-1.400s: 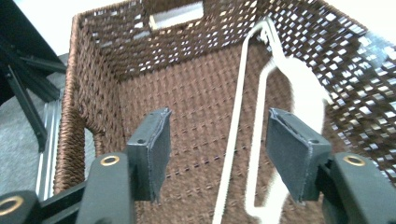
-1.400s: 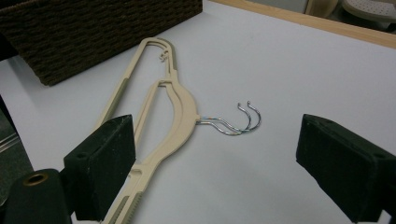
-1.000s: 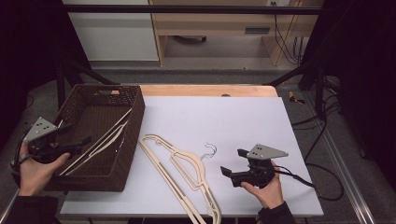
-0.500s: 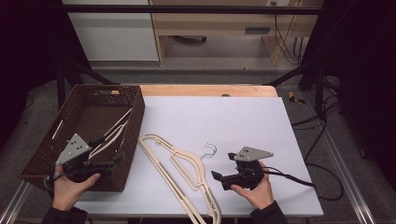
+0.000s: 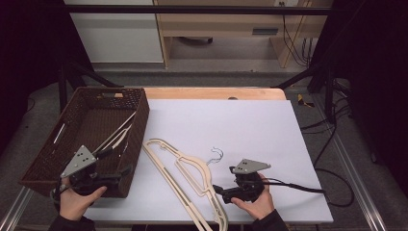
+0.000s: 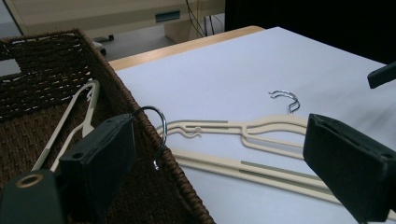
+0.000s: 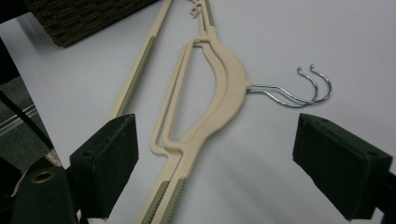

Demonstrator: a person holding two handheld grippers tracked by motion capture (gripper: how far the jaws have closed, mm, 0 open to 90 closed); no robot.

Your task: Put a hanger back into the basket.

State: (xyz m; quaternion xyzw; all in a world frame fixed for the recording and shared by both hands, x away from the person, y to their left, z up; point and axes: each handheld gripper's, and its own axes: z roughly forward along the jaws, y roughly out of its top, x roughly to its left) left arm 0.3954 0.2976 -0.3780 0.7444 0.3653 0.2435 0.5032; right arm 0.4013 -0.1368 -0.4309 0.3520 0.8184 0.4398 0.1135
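high view: right gripper (image 5: 222,190) jaws wide beside hangers (image 5: 190,175); likely grasp next. left gripper (image 5: 122,173) wide at basket (image 5: 139,120).

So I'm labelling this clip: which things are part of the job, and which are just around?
Job, as it looks:
hangers on the table
hanger in the basket
wicker basket
left claw, open
right claw, open

Around:
cabinet
floor cables

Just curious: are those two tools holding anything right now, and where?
Nothing: the left tool and right tool are both open, near the hangers.
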